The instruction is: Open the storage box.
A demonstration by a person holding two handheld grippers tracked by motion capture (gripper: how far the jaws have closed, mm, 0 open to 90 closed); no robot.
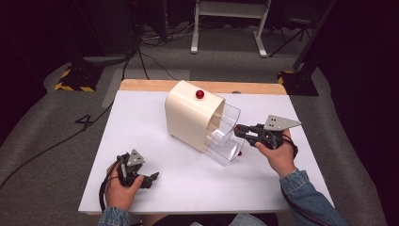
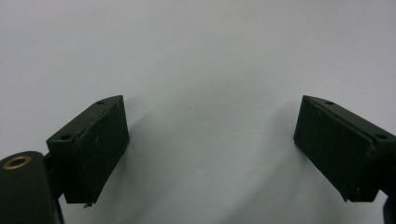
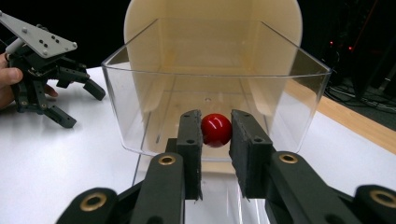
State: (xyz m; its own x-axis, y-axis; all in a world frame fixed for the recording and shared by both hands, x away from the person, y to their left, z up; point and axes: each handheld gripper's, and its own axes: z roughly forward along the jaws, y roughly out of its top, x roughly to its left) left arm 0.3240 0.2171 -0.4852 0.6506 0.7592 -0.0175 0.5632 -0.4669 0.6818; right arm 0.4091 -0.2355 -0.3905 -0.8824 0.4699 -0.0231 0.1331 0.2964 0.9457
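A cream housing (image 1: 188, 117) with a red knob (image 1: 200, 94) on top stands mid-table. A clear plastic drawer (image 1: 225, 136) sticks out of its open end toward the right. My right gripper (image 1: 237, 130) is at the drawer's front wall. In the right gripper view its jaws (image 3: 216, 119) are shut on a red ball knob (image 3: 216, 130) on the clear drawer (image 3: 140, 93). My left gripper (image 1: 151, 179) rests low near the front left of the table, held in a hand. Its jaws (image 2: 210, 121) stand wide open over bare white surface, with nothing between them.
The white table top (image 1: 141, 122) has a wooden strip (image 1: 141, 84) along its far edge. Grey floor with cables, a stand base (image 1: 75, 80) and white frame legs (image 1: 226, 28) lie beyond. The left gripper (image 3: 56, 100) also appears at the left in the right gripper view.
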